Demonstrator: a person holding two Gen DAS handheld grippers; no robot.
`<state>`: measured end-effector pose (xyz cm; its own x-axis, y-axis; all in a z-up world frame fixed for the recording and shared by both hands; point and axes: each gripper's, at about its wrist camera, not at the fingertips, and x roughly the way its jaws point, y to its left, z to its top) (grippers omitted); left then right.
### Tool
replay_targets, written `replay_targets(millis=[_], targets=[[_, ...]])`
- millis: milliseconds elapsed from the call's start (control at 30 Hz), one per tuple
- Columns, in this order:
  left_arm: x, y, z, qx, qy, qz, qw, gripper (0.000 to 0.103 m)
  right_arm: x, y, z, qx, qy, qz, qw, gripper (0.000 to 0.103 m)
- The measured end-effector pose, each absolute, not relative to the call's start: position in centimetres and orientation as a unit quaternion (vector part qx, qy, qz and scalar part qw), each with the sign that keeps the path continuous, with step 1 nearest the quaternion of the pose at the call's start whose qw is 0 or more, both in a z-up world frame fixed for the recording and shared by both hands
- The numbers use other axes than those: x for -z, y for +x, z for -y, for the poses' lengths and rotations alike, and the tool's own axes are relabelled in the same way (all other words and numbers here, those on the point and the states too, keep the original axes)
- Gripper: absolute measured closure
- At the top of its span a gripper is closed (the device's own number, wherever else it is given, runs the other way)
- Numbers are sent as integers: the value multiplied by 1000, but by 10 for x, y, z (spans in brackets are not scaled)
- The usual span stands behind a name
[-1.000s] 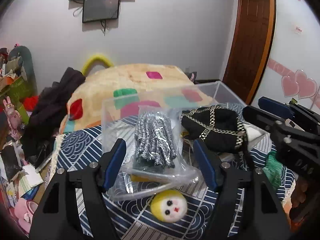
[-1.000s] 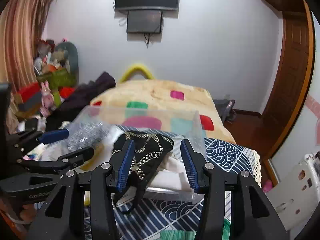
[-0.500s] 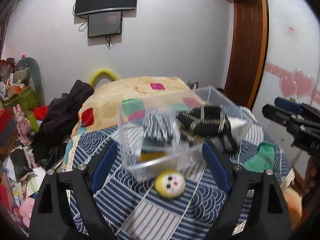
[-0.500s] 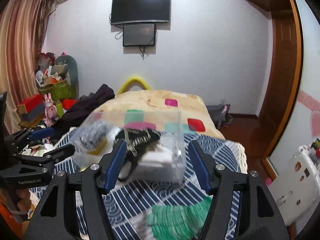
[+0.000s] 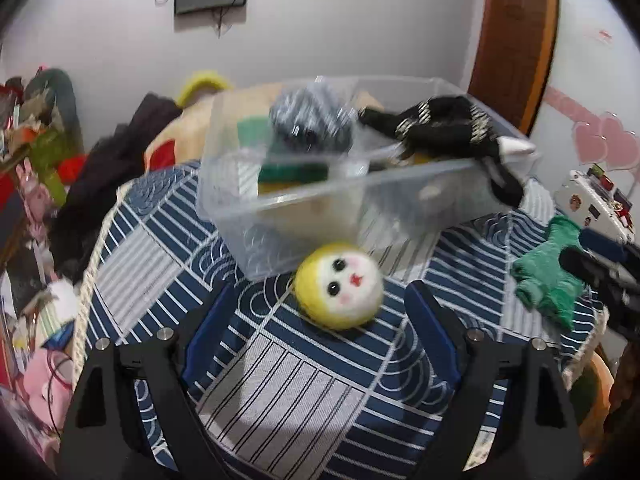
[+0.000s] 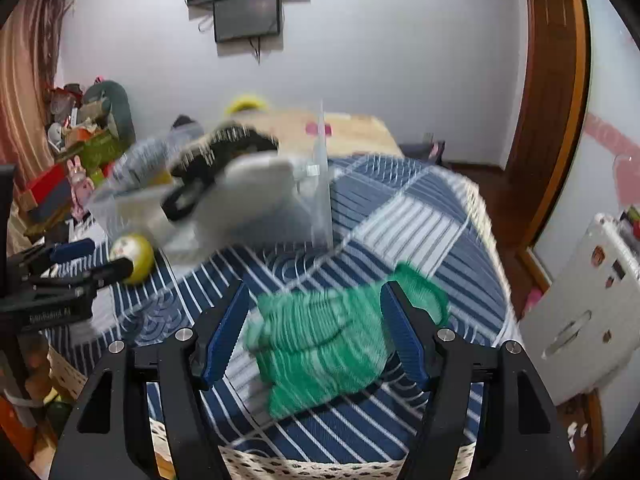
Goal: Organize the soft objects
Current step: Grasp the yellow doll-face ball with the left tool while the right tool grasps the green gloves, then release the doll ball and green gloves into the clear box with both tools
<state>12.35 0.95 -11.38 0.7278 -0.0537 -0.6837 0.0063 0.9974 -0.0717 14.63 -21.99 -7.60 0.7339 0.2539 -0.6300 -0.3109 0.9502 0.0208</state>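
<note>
no readable text, gripper lettering blurred | left gripper [image 5: 316,320] jaws apart, yellow plush ball [image 5: 339,285] between, clear bin [image 5: 344,184] behind | right gripper [image 6: 316,332] jaws apart around green cloth [image 6: 336,336]

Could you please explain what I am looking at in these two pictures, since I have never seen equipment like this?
There is no robot here: a person holds one two-fingered tool in each hand, and each tool carries a wide-angle camera looking forward along its fingers. One picture comes from the left gripper, the other from the right gripper. Both have their jaws open and hold nothing. On the blue patterned cloth stands a clear plastic box already holding soft items, with a black garment hanging over its rim. A yellow plush ball with a face lies in front of the box, and a green knitted item lies between the right jaws.
</note>
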Motion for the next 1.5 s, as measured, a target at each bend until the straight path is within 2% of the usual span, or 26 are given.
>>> replay_targets(millis=[67,200,233,267,300,367,500,533,1133,1500], targets=[[121,128,-11,14,-39,-378,925,19,87,151,220,-153,-45,-349,923,38],[134,134,-12,16,-40,-394,918,38,107,155,224,-162,-36,-373,913,38],[136,135,-12,20,-44,-397,916,39,106,154,224,-161,-36,-369,915,38],[138,135,-12,21,-47,-398,916,42,105,154,223,-160,-39,-367,915,43],[138,134,-12,20,-45,-394,918,50,104,152,223,-161,-41,-365,916,52],[137,131,-9,30,-41,-389,920,60,103,149,222,-161,-46,-361,918,61],[137,122,2,32,-16,-379,925,62,96,142,215,-168,-56,-347,921,89],[137,120,4,32,-13,-377,926,62,95,141,214,-171,-55,-345,921,91],[72,80,-22,50,-50,-296,953,62,24,133,203,-203,-40,-247,947,92],[40,118,-18,73,-60,-276,957,62,2,155,171,-219,-51,-203,953,92]])
